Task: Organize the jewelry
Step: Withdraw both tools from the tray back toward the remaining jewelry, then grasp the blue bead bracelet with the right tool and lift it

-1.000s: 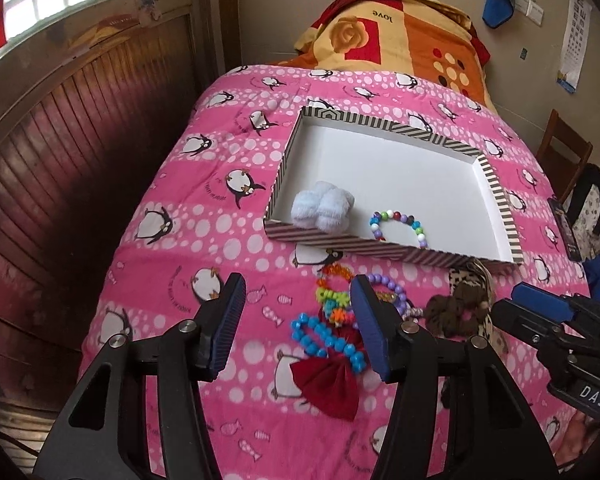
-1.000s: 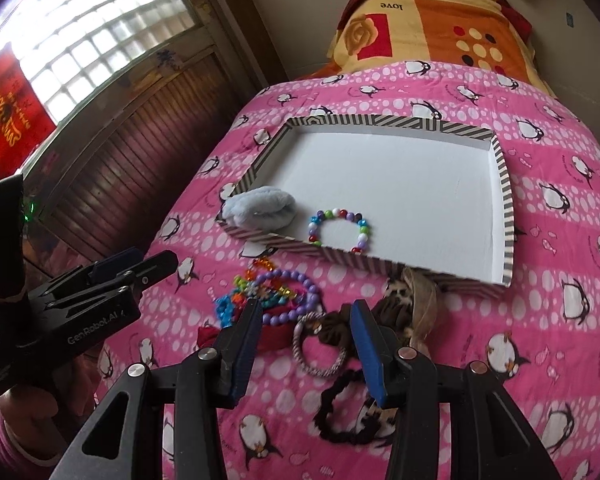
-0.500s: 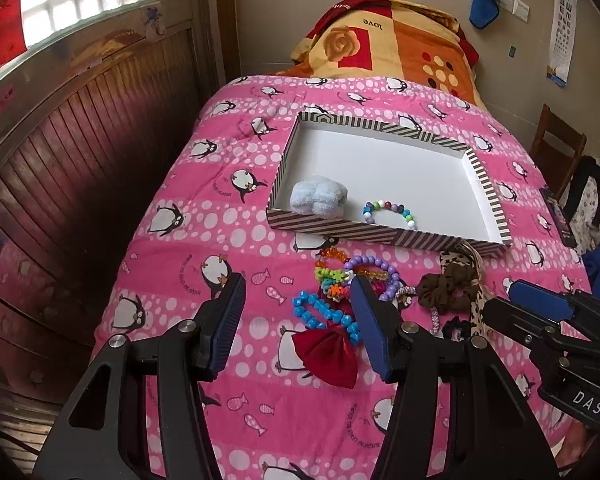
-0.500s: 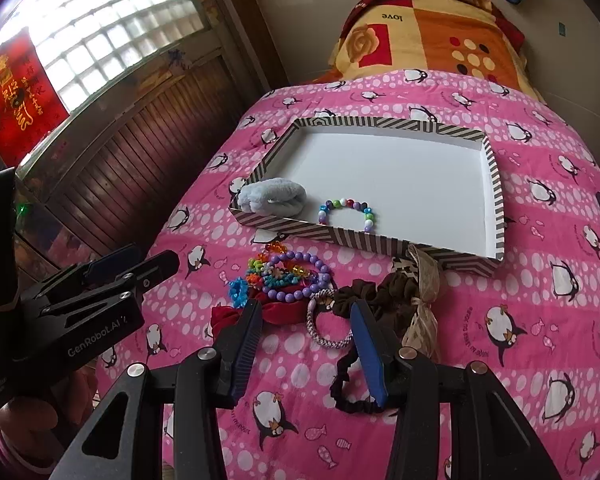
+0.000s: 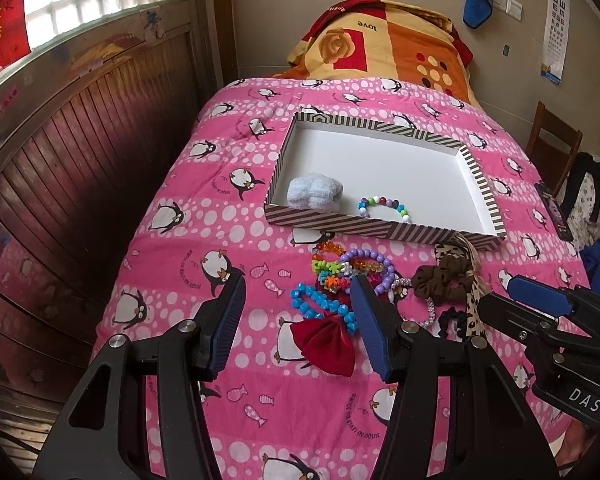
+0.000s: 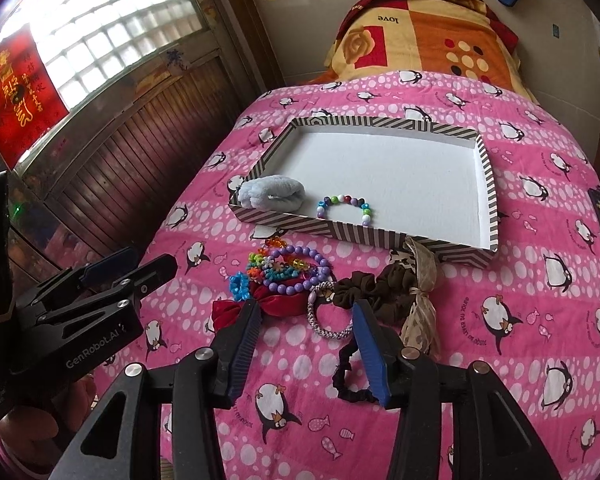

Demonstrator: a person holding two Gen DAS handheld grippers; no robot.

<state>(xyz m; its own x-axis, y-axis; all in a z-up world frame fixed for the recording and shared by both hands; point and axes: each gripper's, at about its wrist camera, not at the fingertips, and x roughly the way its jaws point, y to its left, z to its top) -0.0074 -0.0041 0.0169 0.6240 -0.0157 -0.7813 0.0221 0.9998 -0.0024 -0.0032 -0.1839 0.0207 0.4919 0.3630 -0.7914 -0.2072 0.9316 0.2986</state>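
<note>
A striped tray lies on the pink bed and holds a pale blue scrunchie and a multicoloured bead bracelet. In front of the tray lies a pile: blue bead bracelet, purple bead bracelet, red bow, brown scrunchie, white braided band, black hair tie. My left gripper is open and empty above the pile's near left side. My right gripper is open and empty above the braided band.
A wood-panelled wall runs along the bed's left edge. An orange patterned pillow lies at the head. A wooden chair stands at the right. A leopard-print ribbon lies beside the brown scrunchie.
Both grippers have drawn back and up from the tray, so the pile and tray look smaller and farther. Both stay open. Nothing on the bed has moved.
</note>
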